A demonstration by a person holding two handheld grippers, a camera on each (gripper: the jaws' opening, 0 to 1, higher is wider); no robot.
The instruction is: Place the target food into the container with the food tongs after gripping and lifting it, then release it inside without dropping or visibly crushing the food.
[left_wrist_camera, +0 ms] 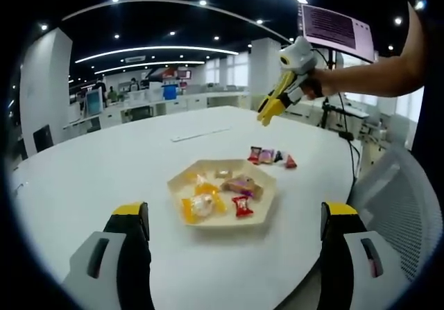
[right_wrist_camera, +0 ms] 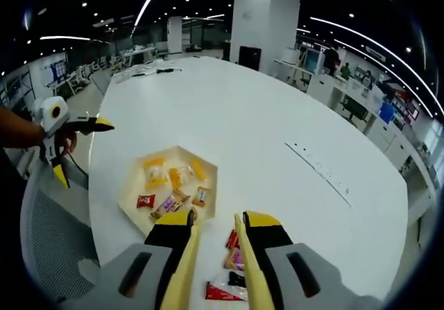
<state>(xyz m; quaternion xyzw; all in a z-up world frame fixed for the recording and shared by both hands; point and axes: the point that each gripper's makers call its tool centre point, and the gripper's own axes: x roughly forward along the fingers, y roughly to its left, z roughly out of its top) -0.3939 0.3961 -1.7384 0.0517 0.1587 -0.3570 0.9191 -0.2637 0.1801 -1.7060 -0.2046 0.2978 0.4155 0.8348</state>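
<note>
- Right gripper [right_wrist_camera: 214, 230]: jaws nearly together with a narrow gap, nothing between them; raised above the table [right_wrist_camera: 277, 116], over the loose sweets [right_wrist_camera: 232, 265].
- Left gripper [left_wrist_camera: 236, 220]: jaws wide apart, empty, facing the tray [left_wrist_camera: 267, 185].
- Loose wrapped sweets lie on the table just beside the tray, ungripped.
- Tray already contains several sweets.
- Judgement: transfer partly done; the loose sweets remain to be gripped, lifted and released inside.
</note>
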